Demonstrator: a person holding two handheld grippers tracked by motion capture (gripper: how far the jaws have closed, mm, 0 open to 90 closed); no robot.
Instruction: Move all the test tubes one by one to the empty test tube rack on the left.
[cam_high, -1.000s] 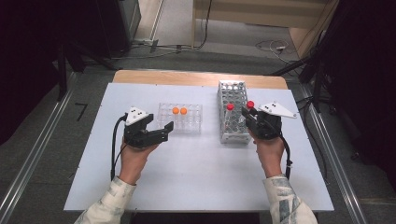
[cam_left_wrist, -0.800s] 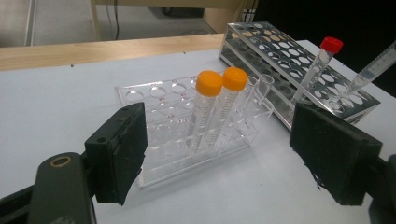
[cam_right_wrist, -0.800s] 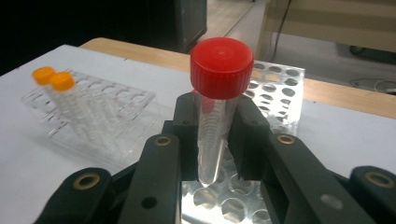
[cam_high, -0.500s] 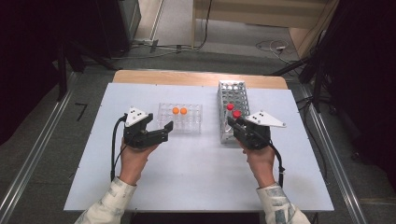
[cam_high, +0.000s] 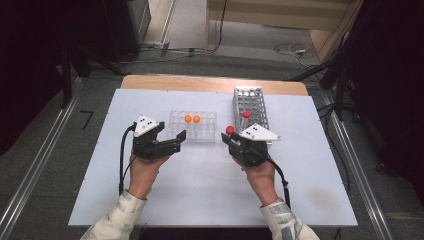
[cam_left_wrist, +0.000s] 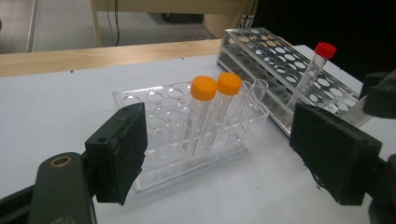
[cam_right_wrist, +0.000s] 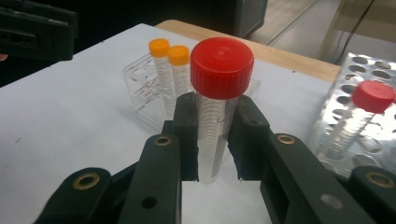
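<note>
My right gripper (cam_right_wrist: 212, 140) is shut on a clear tube with a red cap (cam_right_wrist: 220, 70), held upright above the table; the same red-capped tube (cam_high: 230, 131) sits at the tip of the right gripper (cam_high: 233, 141) in the high view, just right of the clear rack (cam_high: 194, 127). That clear plastic rack (cam_left_wrist: 163, 121) holds two orange-capped tubes (cam_left_wrist: 210, 88). A second red-capped tube (cam_high: 246, 115) stands in the metal rack (cam_high: 249, 100). My left gripper (cam_high: 176, 140) stands open beside the clear rack's left end, with nothing between its jaws.
The racks stand on a white table (cam_high: 200, 190) with a wooden strip (cam_high: 210, 82) along its far edge. Cables trail from both grippers toward the near edge. Dark equipment and floor cables lie beyond the table.
My right gripper has carried the red-capped tube left and nearer, from over the metal rack to beside the clear rack. The left gripper has stayed put.
</note>
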